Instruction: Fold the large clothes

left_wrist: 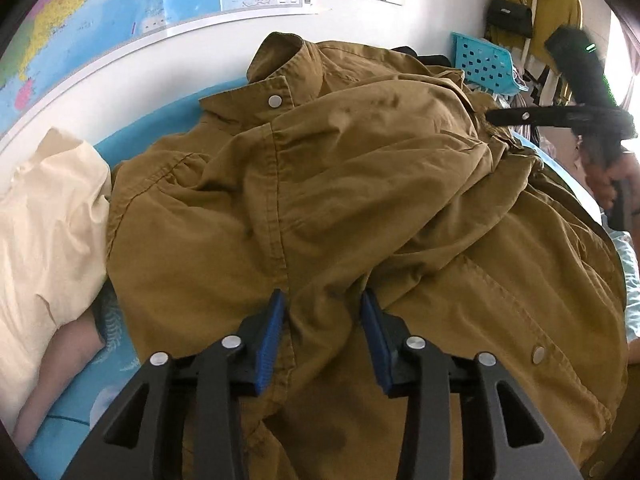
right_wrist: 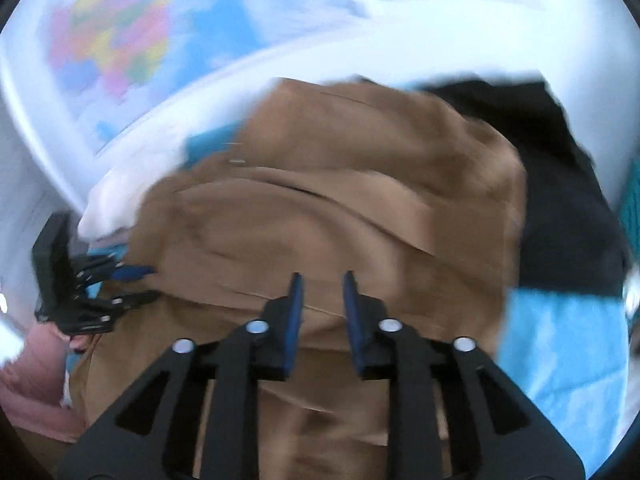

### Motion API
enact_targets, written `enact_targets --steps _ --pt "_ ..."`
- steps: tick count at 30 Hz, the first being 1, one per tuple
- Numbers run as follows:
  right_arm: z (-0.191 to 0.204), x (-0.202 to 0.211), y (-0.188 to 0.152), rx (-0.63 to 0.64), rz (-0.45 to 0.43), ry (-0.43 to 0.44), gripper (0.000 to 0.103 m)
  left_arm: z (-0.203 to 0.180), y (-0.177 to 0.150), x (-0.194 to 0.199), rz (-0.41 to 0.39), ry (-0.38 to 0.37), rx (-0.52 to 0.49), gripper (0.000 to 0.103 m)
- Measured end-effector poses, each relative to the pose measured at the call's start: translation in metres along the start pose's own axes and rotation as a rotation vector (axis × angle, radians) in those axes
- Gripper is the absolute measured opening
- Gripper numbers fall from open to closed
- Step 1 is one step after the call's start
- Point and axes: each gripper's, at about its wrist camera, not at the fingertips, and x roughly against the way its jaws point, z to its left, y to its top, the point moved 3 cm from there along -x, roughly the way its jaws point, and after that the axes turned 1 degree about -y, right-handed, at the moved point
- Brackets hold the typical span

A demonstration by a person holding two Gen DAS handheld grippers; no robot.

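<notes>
A large mustard-brown jacket (left_wrist: 320,184) with snap buttons lies bunched on a blue bed sheet (left_wrist: 132,148), collar toward the wall. My left gripper (left_wrist: 323,300) hovers over its lower front, jaws open, with a ridge of cloth between the blue pads (left_wrist: 270,336); I cannot tell if they touch it. In the blurred right wrist view the jacket (right_wrist: 340,208) fills the middle. My right gripper (right_wrist: 322,280) is open just above it. The left gripper (right_wrist: 132,284) shows there at the left edge, and the right gripper shows as a dark bar (left_wrist: 560,114) in the left view.
A cream pillow (left_wrist: 48,240) lies left of the jacket. A dark garment (right_wrist: 560,184) lies at the back right. A blue plastic basket (left_wrist: 488,62) and hanging bags (left_wrist: 510,16) stand at the far right. A map (left_wrist: 100,4) covers the wall behind the bed.
</notes>
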Motion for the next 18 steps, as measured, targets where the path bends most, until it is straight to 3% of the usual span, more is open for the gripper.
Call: enact_targets --steps 1,4,7,10,11,13,16,18 --pt "0.013 -0.003 0.003 0.033 -0.008 0.026 0.037 -0.001 -0.001 0.000 -0.001 -0.001 0.007 0.044" --pt "0.037 -0.039 0.006 0.079 0.064 0.069 0.036 -0.003 -0.002 0.001 -0.007 0.014 0.025 0.046" --pt "0.027 -0.066 -0.012 0.057 0.152 0.047 0.028 -0.004 -0.005 0.016 -0.040 0.020 0.055 0.054" --pt "0.010 -0.060 -0.016 -0.019 0.150 0.079 0.025 0.001 -0.014 0.048 -0.111 0.013 0.091 0.061" --pt "0.009 -0.051 -0.017 -0.035 0.143 0.089 0.028 0.005 -0.018 0.060 -0.133 0.017 0.108 0.066" --pt "0.008 -0.025 -0.018 -0.023 0.100 0.090 0.051 0.017 -0.032 0.086 -0.177 0.019 0.160 0.072" --pt "0.004 0.025 -0.029 -0.040 0.023 0.121 0.059 0.036 -0.058 0.114 -0.202 0.019 0.257 0.074" --pt "-0.004 0.054 -0.041 -0.085 -0.026 0.134 0.067 0.045 -0.078 0.123 -0.193 0.032 0.319 0.083"
